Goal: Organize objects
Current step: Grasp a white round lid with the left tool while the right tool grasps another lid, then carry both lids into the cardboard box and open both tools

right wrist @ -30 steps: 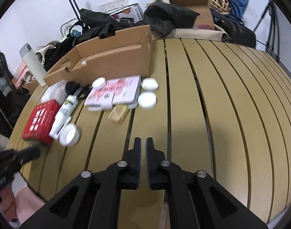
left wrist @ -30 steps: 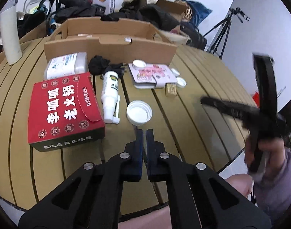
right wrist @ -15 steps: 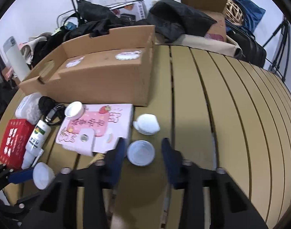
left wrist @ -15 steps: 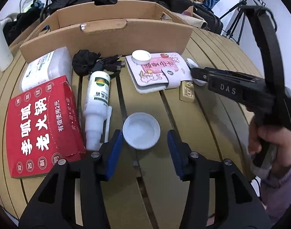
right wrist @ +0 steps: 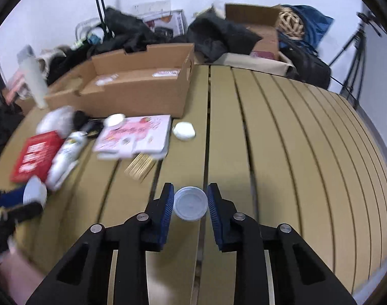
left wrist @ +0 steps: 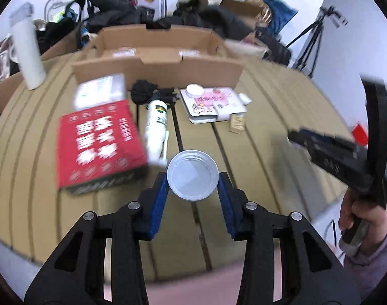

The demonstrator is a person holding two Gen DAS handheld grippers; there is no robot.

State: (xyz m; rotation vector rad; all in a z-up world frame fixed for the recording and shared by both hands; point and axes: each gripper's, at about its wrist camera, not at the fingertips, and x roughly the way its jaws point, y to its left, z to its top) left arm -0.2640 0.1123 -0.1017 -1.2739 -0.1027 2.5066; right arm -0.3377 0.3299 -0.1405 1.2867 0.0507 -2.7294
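My left gripper (left wrist: 192, 180) is shut on a white round lid (left wrist: 192, 174), held between its blue pads above the slatted table. My right gripper (right wrist: 190, 202) is shut on a smaller white round lid (right wrist: 190, 206), also lifted. On the table lie a red box (left wrist: 99, 145), a white bottle (left wrist: 156, 124), a pink notebook (left wrist: 212, 103) with a small white jar (left wrist: 195, 90) on it, a toothpick bundle (right wrist: 140, 165) and a white case (right wrist: 184, 131). An open cardboard box (left wrist: 157, 58) stands behind them.
A white tube (left wrist: 28, 50) stands at the far left. A black cable bundle (left wrist: 145, 92) lies before the cardboard box. Bags, clothes and boxes pile up behind the table; a tripod (right wrist: 353, 48) stands at the right. The right half of the table (right wrist: 295, 152) is bare slats.
Both grippers opened, then closed around a lid each and have drawn back from the objects with the lids held. The views are motion-blurred.
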